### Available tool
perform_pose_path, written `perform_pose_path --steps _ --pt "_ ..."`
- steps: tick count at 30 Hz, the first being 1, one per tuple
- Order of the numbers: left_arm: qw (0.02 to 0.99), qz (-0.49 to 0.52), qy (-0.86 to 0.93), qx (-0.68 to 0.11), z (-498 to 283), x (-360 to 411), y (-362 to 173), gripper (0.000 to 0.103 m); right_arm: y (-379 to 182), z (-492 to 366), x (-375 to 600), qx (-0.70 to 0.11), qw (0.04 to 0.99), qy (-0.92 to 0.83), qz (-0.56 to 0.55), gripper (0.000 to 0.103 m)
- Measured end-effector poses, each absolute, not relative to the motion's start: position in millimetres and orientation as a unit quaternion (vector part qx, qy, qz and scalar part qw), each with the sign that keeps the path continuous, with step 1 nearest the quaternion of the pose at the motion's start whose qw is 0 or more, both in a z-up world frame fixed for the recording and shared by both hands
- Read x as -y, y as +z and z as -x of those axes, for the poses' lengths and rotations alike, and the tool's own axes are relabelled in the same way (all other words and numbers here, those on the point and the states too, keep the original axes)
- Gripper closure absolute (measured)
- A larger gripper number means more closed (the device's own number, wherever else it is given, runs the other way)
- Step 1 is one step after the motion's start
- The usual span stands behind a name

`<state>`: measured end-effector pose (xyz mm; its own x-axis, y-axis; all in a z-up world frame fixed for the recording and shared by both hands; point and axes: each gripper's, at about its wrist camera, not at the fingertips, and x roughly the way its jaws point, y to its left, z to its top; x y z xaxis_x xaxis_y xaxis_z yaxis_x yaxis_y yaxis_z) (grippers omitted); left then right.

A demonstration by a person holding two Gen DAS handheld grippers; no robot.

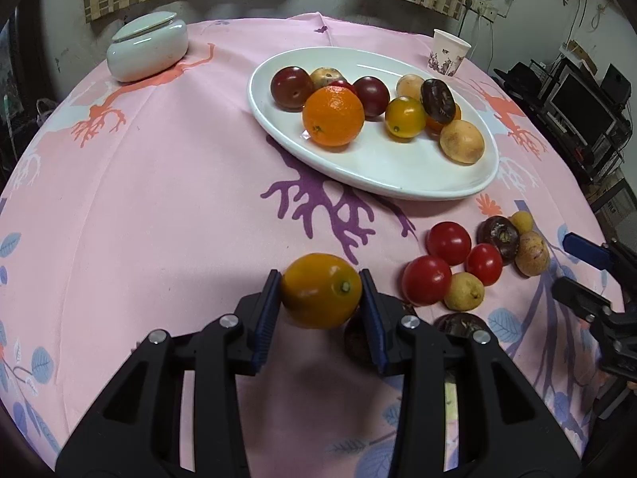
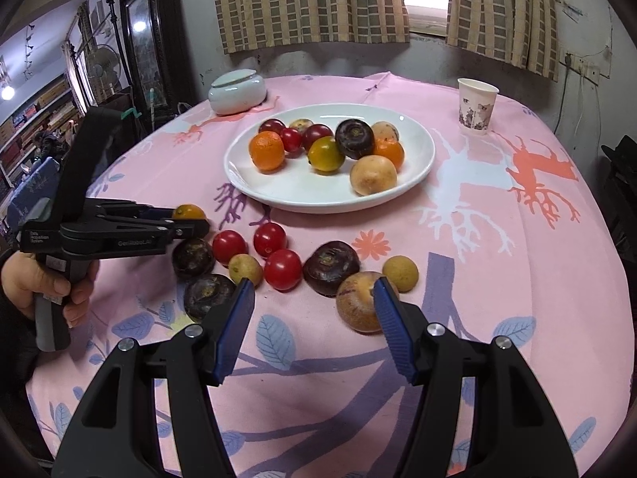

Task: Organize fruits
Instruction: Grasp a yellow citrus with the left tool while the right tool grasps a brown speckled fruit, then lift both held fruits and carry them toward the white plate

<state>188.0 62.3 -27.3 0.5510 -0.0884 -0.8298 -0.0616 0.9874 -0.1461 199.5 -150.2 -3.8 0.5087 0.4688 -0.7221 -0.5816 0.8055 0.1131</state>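
My left gripper (image 1: 321,292) is shut on a yellow-orange citrus fruit (image 1: 321,290), held just above the pink cloth near the table's front; it also shows in the right wrist view (image 2: 189,212). A white oval plate (image 1: 398,175) beyond it holds several fruits, among them an orange (image 1: 333,116). Loose fruits lie on the cloth to the right: red tomatoes (image 1: 448,242), dark round fruits (image 1: 498,234) and pale yellow ones (image 1: 464,291). My right gripper (image 2: 314,302) is open and empty, just in front of that loose group, near a tan fruit (image 2: 356,302).
A pale lidded ceramic jar (image 1: 147,51) stands at the far left of the table. A paper cup (image 1: 449,52) stands at the far right. The table edge curves close on the right, with furniture beyond. A wall with curtains is behind.
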Motion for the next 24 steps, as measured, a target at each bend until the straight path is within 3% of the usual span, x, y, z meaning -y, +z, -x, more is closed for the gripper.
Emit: perform_pose_path --steps 9,15,22,24 --pt "0.878 0.081 -0.012 -0.471 -165.7 -71.0 -24.6 0.063 -29.1 -211.0 151.8 -0.427 0.862 0.246 0.124 0.041" --pt "0.885 0.055 -0.004 -0.463 -163.5 -65.9 -25.1 0.063 -40.5 -229.4 156.5 -0.438 0.868 0.215 0.093 0.041" --pt "0.881 0.056 -0.002 -0.469 -165.2 -66.7 -30.9 0.063 -44.1 -233.6 146.7 -0.440 0.865 0.224 0.089 0.060" --pt "0.882 0.051 -0.001 -0.468 -164.4 -66.1 -31.0 0.063 -45.5 -232.2 144.4 -0.440 0.865 0.222 0.095 0.060"
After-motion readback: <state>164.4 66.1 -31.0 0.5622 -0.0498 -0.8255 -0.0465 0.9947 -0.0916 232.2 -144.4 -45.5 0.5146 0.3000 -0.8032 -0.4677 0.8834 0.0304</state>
